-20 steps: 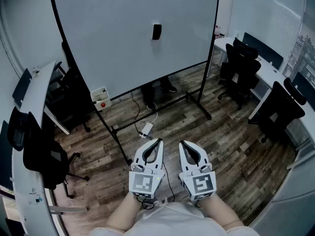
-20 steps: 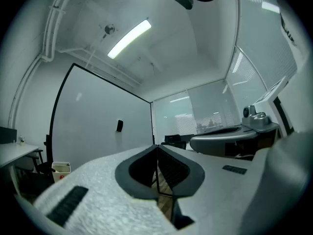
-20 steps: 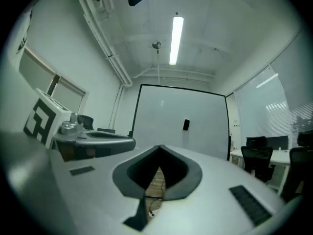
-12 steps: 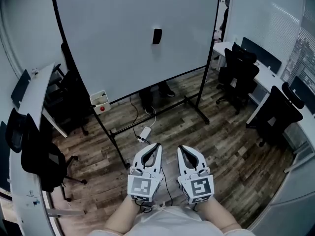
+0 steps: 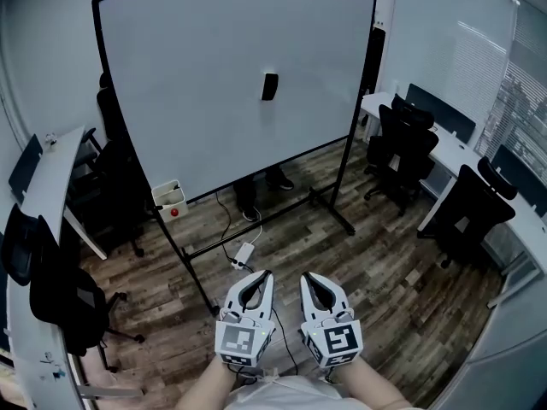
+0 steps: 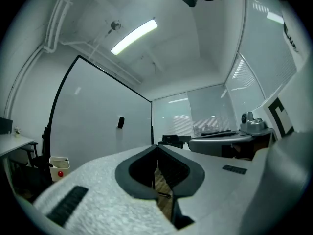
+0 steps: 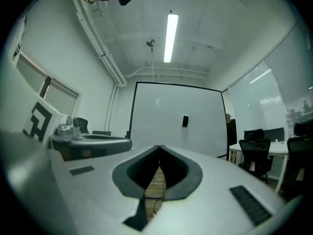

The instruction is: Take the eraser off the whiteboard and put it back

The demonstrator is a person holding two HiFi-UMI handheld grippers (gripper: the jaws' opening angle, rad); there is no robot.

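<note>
A small black eraser (image 5: 269, 86) sticks to the middle of a large white whiteboard (image 5: 205, 75) on a black wheeled stand. It also shows as a dark block in the left gripper view (image 6: 120, 122) and the right gripper view (image 7: 185, 121). My left gripper (image 5: 267, 273) and right gripper (image 5: 303, 276) are held side by side low in the head view, far short of the board. Both point level at it. The tips of each pair meet, so both are shut with nothing held.
Black office chairs (image 5: 408, 148) and white desks (image 5: 466, 152) line the right side. A curved white desk (image 5: 34, 229) with chairs stands at left. A white box with a red button (image 5: 171, 202) and a power strip with cables (image 5: 241, 254) lie near the board's base. A person's feet (image 5: 275, 179) show behind the board.
The head view has tilted up and the whiteboard now fills more of the frame. Both grippers sit lower in the view, still side by side and shut.
</note>
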